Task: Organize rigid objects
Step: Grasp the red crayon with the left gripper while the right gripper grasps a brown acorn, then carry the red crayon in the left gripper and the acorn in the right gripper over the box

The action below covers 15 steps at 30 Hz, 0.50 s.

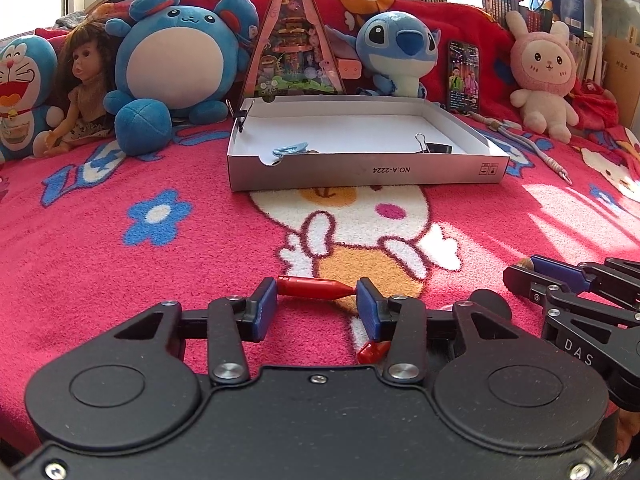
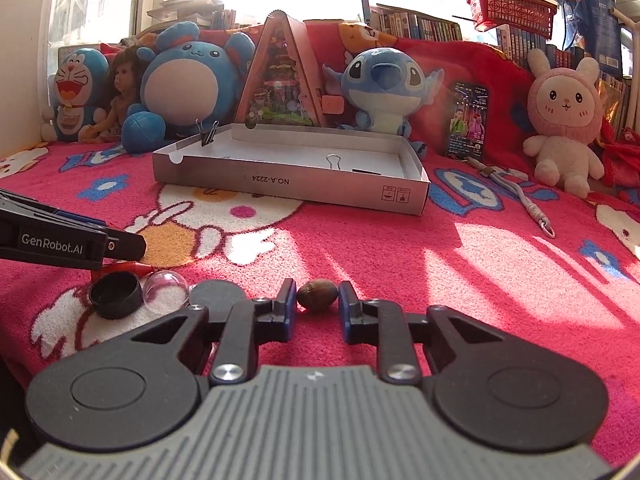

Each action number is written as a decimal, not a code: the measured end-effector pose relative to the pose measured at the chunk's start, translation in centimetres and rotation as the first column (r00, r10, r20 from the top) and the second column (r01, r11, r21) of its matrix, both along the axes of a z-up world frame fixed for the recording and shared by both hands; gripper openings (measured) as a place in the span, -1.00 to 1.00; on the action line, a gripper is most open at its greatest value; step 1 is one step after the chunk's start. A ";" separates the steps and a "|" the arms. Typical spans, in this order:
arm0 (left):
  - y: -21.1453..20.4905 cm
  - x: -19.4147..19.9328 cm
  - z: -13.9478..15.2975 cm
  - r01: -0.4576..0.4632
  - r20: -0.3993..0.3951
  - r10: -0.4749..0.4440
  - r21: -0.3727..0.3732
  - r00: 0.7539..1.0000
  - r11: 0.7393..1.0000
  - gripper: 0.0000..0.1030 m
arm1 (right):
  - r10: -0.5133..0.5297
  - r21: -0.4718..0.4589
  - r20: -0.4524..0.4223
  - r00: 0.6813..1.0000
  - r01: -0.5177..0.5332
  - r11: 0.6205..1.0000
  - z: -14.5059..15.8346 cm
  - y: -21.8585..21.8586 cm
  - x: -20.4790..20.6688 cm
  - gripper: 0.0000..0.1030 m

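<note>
blanket (image 1: pixel 120 280) pink cartoon, left tool (image 1: pixel 316 300) clamped on red pen (image 1: pixel 316 286), right tool (image 2: pixel 318 304) clamped on nut (image 2: pixel 318 295)

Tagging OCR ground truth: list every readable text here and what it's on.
"NO.A-2224", upside down, on the box front wall.
"GenRobot.AI" on the left gripper side.
"DAS", cut off at the frame edge, on the right gripper body.
Symbols at the box wall's right end: too small to read.
Phone screen text and book spines: too blurred.

Black left tool (image 1: pixel 316 290), blue pads; right tool (image 2: pixel 318 296) grey-ribbed, silver screws.
</note>
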State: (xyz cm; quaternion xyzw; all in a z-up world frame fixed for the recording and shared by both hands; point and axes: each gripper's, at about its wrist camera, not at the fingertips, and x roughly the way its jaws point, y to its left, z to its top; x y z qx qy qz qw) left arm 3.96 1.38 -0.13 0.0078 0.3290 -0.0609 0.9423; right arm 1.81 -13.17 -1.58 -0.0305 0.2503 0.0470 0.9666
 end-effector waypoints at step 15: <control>0.0 3.4 3.1 0.007 0.063 -0.004 -0.051 0.998 0.999 -0.19 | -0.064 0.107 -0.013 0.998 0.065 0.992 1.9 -1.2 3.4 -0.49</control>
